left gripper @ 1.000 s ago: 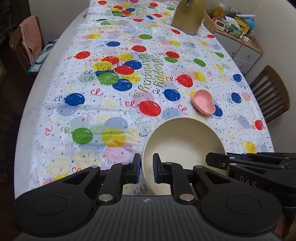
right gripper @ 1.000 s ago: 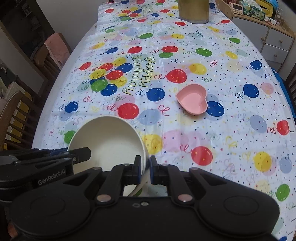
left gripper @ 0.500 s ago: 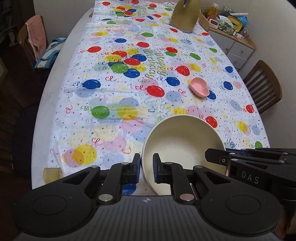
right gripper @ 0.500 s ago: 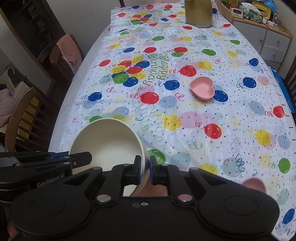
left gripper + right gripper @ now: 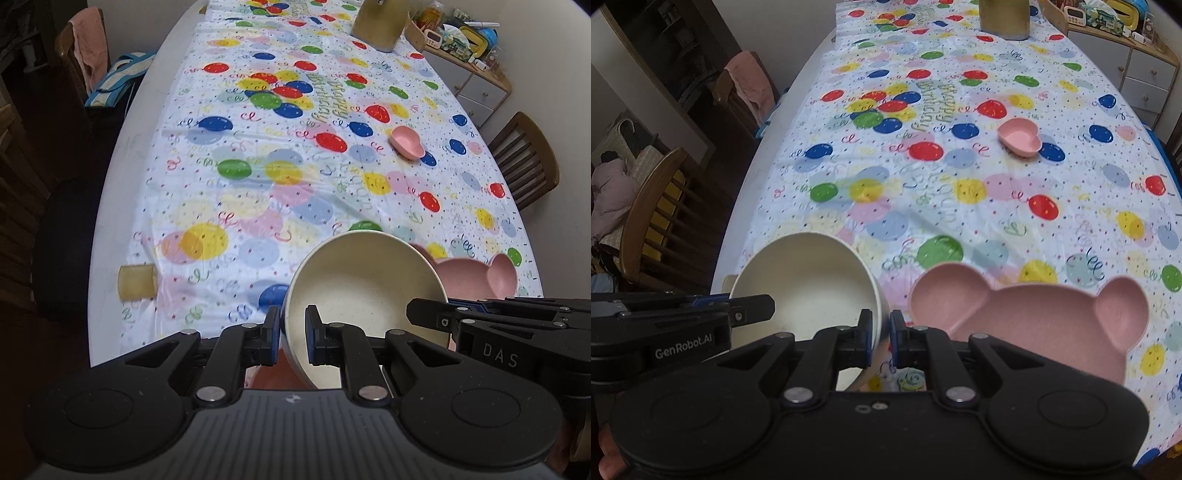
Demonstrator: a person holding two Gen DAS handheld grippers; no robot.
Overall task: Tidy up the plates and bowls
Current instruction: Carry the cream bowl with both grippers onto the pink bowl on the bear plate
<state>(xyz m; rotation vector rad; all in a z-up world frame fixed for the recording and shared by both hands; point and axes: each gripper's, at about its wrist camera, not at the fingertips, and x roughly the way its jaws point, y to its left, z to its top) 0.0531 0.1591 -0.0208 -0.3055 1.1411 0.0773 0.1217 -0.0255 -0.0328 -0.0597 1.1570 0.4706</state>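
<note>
Bowls: one cream (image 5: 364, 280); pink dishes: two (image 5: 1019, 139)

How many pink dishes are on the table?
2. A small heart-shaped dish sits out in the middle of the tablecloth, and a big bear-shaped plate lies at the near edge, beside the cream bowl.

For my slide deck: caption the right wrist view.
Both claws, right claw and left claw, pinch the cream bowl beside the pink bear-shaped plate.
</note>
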